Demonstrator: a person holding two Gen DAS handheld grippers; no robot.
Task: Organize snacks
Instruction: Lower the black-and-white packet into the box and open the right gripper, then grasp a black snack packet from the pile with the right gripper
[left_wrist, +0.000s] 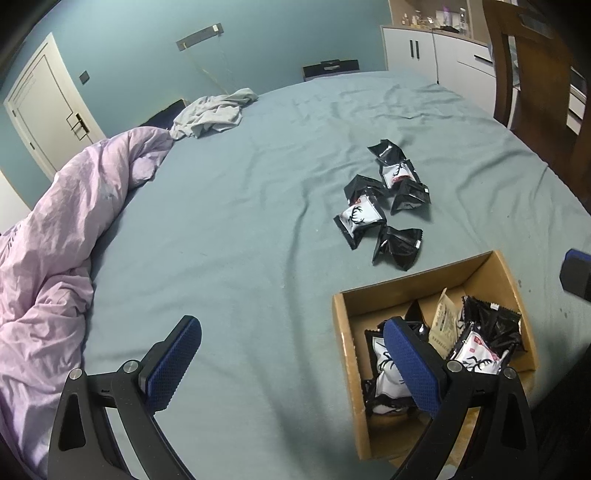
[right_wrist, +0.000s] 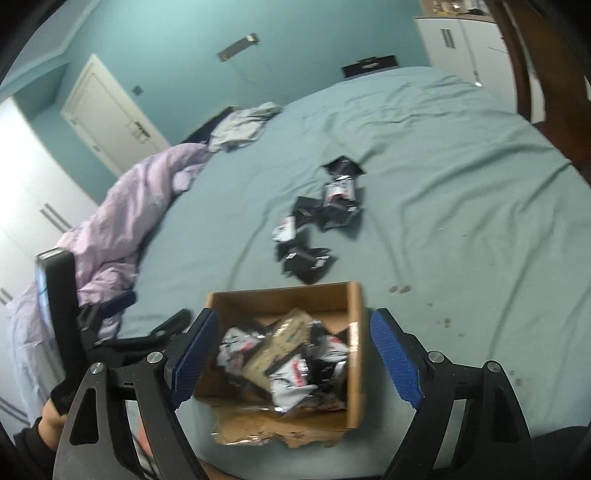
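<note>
We see six loose snack packets (left_wrist: 384, 206) clustered on the bed (left_wrist: 240, 221), just beyond the cardboard box (left_wrist: 343, 332), which already holds several. They look light, soft and crinkly, probably slippery film; pinching a sealed edge seems best. An antler motif shows; the writing is too small to read. Left gripper (left_wrist: 291, 365) and right gripper (right_wrist: 295, 358) jaws stand open, empty.

Black and white snack packets (left_wrist: 384, 206), some printed with a dark antler motif, lie scattered on the grey-green bedsheet (left_wrist: 240, 221). The near cardboard box (left_wrist: 343, 332) is plain brown, with one tan packet (left_wrist: 445, 321) among the black-and-white ones. At left a lilac duvet (left_wrist: 55, 240); the far wall (left_wrist: 147, 44) is teal, the door (left_wrist: 44, 107) white.
</note>
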